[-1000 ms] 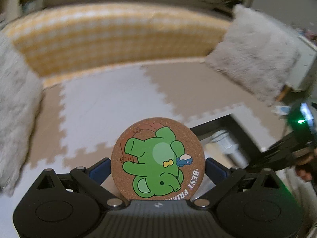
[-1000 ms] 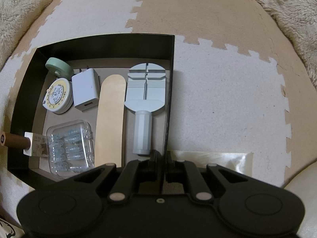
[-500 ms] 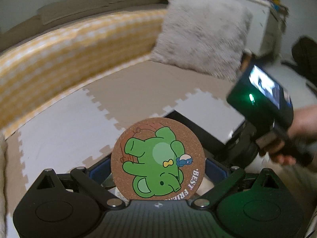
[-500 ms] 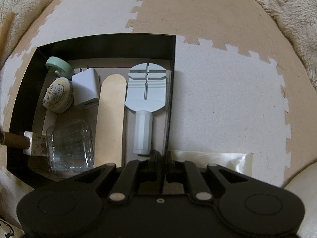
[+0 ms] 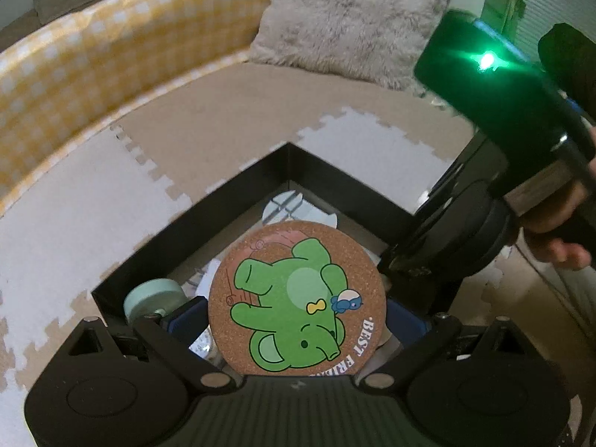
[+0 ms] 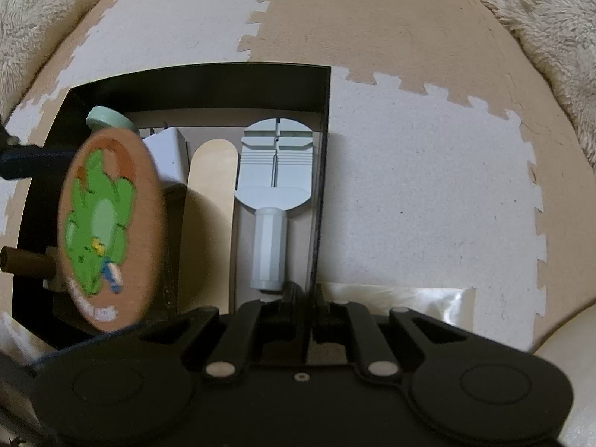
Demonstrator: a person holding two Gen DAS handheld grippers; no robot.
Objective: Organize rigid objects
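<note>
Several items already lie in the black box (image 6: pixel 324 119), which sits on the foam floor mat (image 6: pixel 428 171): a grey watch-strap tool (image 6: pixel 273 171) against the right wall, a pale wooden stick (image 6: pixel 208 223) beside it, a white plug (image 6: pixel 169 152), a mint-green round case (image 6: pixel 108 119), and a brown rod (image 6: pixel 22 262) poking in at the left wall. Other pieces are hidden behind the incoming item.

One item in transit: a round cork coaster (image 5: pixel 296 303) printed with a green elephant, clamped edgewise in the left tongs (image 5: pixel 296 320) and hanging over the left part of the box, above the things there, not yet set down.

Right tongs (image 6: pixel 309 298): pressed together on the box's right wall near its front corner, apparently steadying it.

Judged status: well along; the coaster's placement remains. No further loose items show on the mat.
</note>
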